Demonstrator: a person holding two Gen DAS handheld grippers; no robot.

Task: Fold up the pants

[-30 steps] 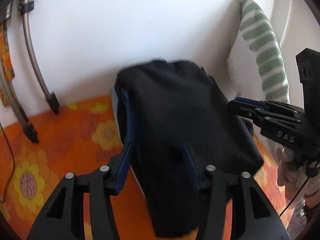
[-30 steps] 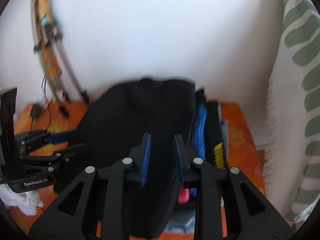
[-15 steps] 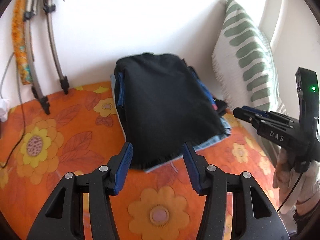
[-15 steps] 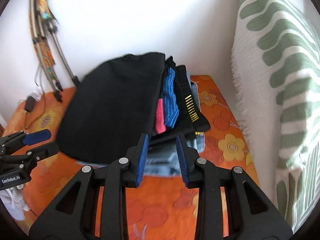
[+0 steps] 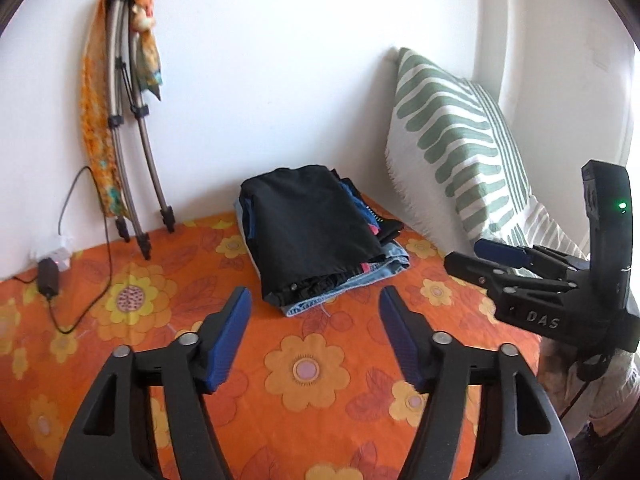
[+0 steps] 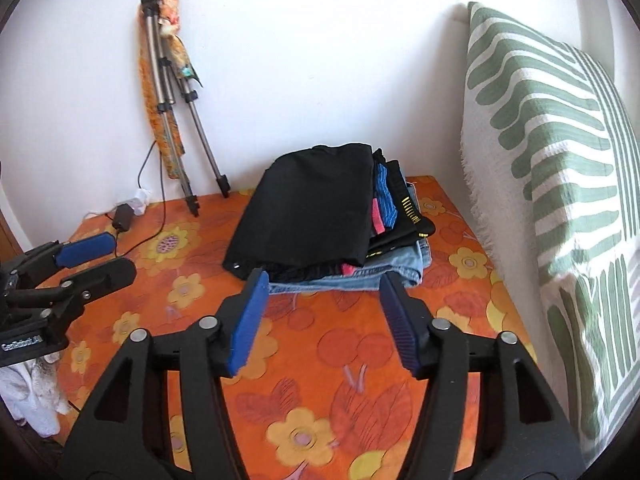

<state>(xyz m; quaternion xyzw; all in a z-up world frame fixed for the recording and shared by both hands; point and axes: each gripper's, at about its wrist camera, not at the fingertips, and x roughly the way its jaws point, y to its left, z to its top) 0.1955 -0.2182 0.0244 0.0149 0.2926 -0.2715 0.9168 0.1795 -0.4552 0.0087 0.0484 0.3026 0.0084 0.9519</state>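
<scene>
Pants (image 5: 312, 224), black and folded into a flat rectangle, lie on top of a stack of folded clothes (image 6: 384, 256) toward the far side of the orange flowered bed cover (image 5: 304, 368), close to the wall.

Nearest in each wrist view are the grippers. The left gripper (image 5: 315, 334) has its blue-padded fingers (image 5: 228, 332) spreading apart with nothing between them, only bare cover beneath. The right gripper (image 6: 325, 316) is likewise opening and empty, its tips just short of the denim at the bottom of the stack. Neither touches the pants.

The garment looks soft, light and limp, so it would likely sag and unfold if lifted by one corner. Judging by the neat edges, the fold appears finished. If it needs shifting, a hold on the near folded edge with both grippers, pinching all layers together, would probably keep the shape; the stack beneath looks loose enough to slide.

Beyond the stack, a green-striped pillow (image 6: 560, 168) leans on the right, and a folded tripod (image 5: 132, 152) draped with a scarf stands against the wall at left, with a charger and cable (image 5: 50, 276) by its feet.
</scene>
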